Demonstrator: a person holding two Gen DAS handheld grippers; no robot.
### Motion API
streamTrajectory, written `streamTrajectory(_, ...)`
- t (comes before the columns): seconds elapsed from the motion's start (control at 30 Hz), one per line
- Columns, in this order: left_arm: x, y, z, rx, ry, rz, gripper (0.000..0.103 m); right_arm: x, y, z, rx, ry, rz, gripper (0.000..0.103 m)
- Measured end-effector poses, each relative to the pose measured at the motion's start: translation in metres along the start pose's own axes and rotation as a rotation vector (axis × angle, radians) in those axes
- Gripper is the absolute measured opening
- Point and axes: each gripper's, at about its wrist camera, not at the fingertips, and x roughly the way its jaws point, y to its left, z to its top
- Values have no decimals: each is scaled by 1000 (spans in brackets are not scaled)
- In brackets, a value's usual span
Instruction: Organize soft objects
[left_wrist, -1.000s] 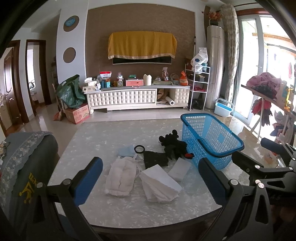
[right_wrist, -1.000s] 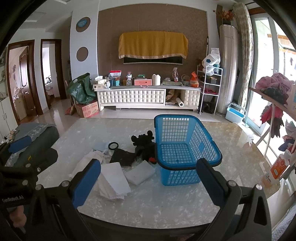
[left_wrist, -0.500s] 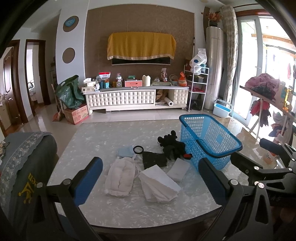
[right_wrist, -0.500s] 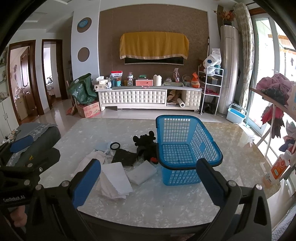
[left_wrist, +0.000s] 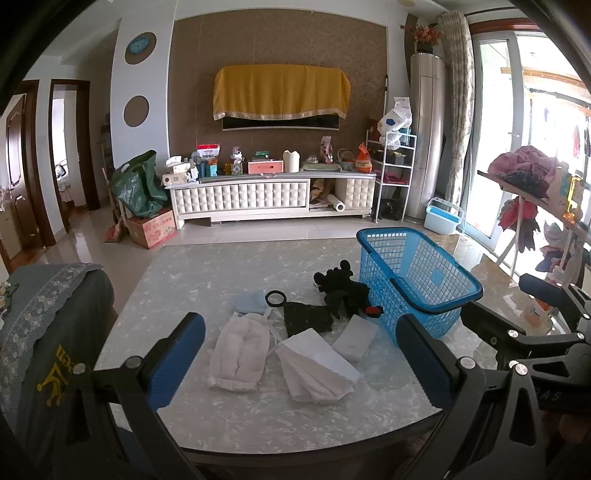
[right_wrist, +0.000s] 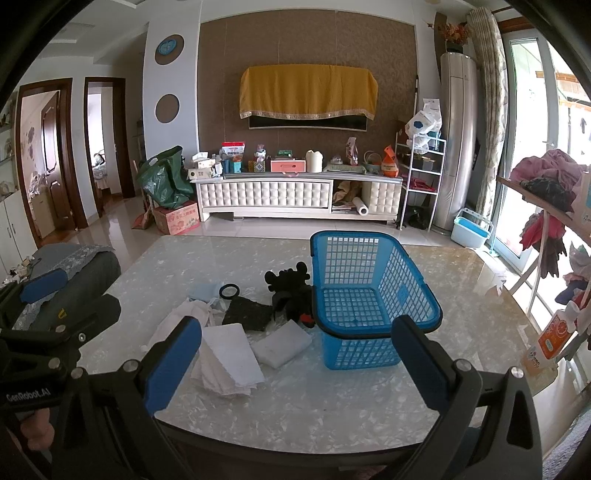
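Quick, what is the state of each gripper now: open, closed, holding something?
Left gripper: open, holding nothing, above the table edge.
Right gripper: open, holding nothing.

blue basket (right_wrist: 373, 306): upright, empty | white cloths (left_wrist: 317, 363), black plush (left_wrist: 341, 286): flat on table, left of basket

Black claw (right_wrist: 295, 365) frames, blue pads (right_wrist: 173, 363), silver screws, white "GenRobot.AI" lettering.

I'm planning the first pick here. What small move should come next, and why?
Probably ease the right gripper forward and down toward the white pad. Both grippers are open, holding nothing, short of the table; the basket is empty, and that pad lies nearest it.
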Motion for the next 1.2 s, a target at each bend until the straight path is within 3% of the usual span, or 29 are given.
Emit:
streamTrajectory(0.73, 24, 16, 14, -4, 43, -7, 103, 23, 7, 13, -46, 62, -8, 103)
streamTrajectory(1.2, 88, 80, 6, -69, 207, 2, 103, 95, 39, 16, -112, 261, 110, 103)
